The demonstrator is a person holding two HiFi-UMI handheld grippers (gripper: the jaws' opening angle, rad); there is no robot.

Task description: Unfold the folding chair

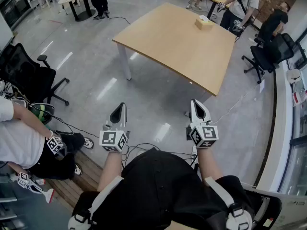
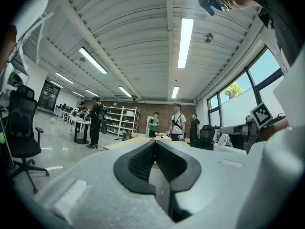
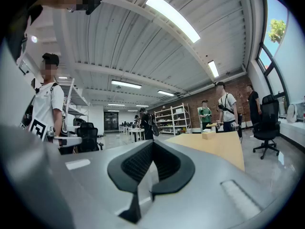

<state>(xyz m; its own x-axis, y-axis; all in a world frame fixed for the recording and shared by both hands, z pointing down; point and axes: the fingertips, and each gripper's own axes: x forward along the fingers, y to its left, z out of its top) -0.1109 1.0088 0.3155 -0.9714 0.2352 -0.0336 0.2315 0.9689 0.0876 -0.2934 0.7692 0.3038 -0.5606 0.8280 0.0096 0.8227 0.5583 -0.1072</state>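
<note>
Apparently pre-start: no folding chair found in any view. Noted left gripper (image 1: pixel 119 108) and right gripper (image 1: pixel 195 105) both clenched on nothing, held level above floor (image 1: pixel 91 66), facing wooden table (image 1: pixel 182 42). Next, probably: locate chair, approach, part jaws to take its frame.

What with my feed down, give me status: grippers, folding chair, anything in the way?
Left gripper and right gripper: jaws shut, empty, level over floor. No folding chair in view. Wooden table ahead, untouched.
</note>
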